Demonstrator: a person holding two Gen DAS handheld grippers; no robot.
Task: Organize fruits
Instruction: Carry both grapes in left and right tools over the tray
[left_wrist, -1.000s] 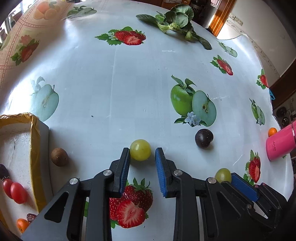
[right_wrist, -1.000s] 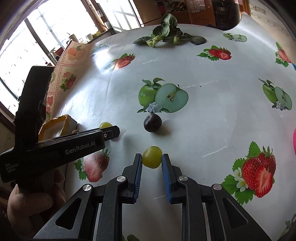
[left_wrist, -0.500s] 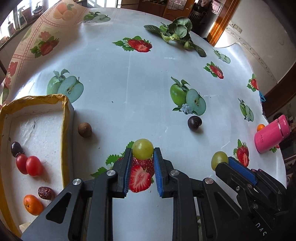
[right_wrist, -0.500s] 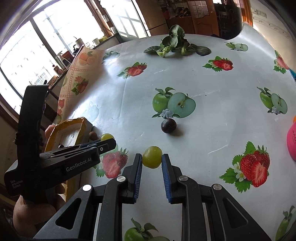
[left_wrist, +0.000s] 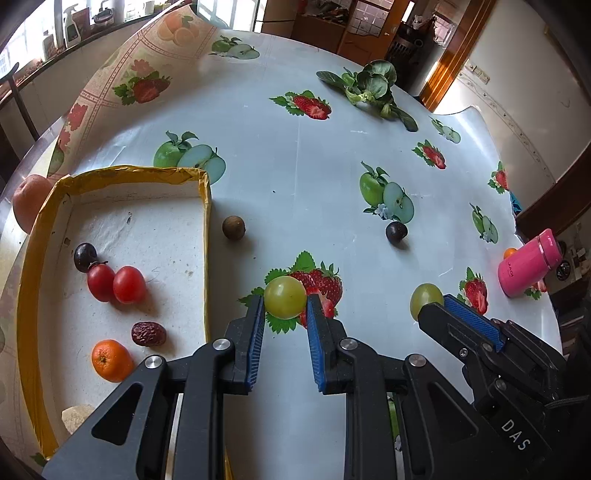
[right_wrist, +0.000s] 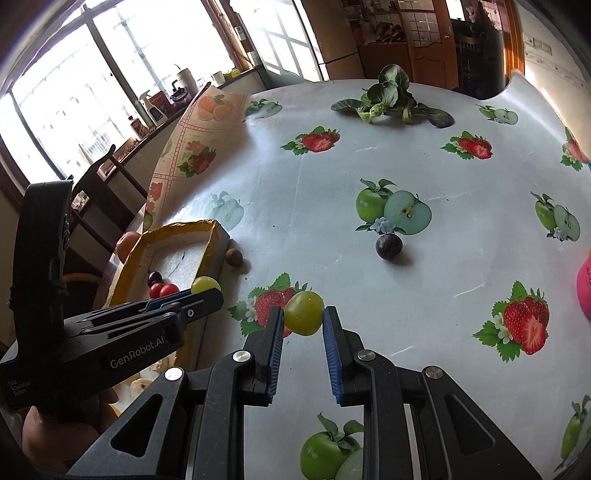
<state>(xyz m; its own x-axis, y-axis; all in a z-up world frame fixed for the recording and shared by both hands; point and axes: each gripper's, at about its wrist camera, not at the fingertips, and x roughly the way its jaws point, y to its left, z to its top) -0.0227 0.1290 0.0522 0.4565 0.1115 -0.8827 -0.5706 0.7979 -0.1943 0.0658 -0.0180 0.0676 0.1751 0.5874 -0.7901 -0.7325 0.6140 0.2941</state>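
My left gripper (left_wrist: 285, 301) is shut on a green grape (left_wrist: 285, 297), held above the tablecloth just right of the yellow-rimmed box (left_wrist: 205, 236). My right gripper (right_wrist: 303, 314) is shut on a second green grape (right_wrist: 303, 312), also lifted off the table. In the left wrist view the right gripper (left_wrist: 437, 302) carries its grape (left_wrist: 424, 297) at the lower right. In the right wrist view the left gripper (right_wrist: 207, 291) holds its grape (right_wrist: 205, 285) beside the box (right_wrist: 218, 243). The box holds two red tomatoes (left_wrist: 114, 283), a dark plum (left_wrist: 85, 256), a date (left_wrist: 148, 334) and a small orange (left_wrist: 111, 360).
A brown fruit (left_wrist: 233, 227) lies just right of the box. A dark plum (left_wrist: 396, 232) sits on the cloth by a printed apple. A pink bottle (left_wrist: 526, 267) and a small orange fruit (left_wrist: 509, 253) are at the right edge. Leafy greens (left_wrist: 369, 88) lie far back.
Both grippers rose off the table with their grapes and moved left toward the box. The box has come much further into the left wrist view.
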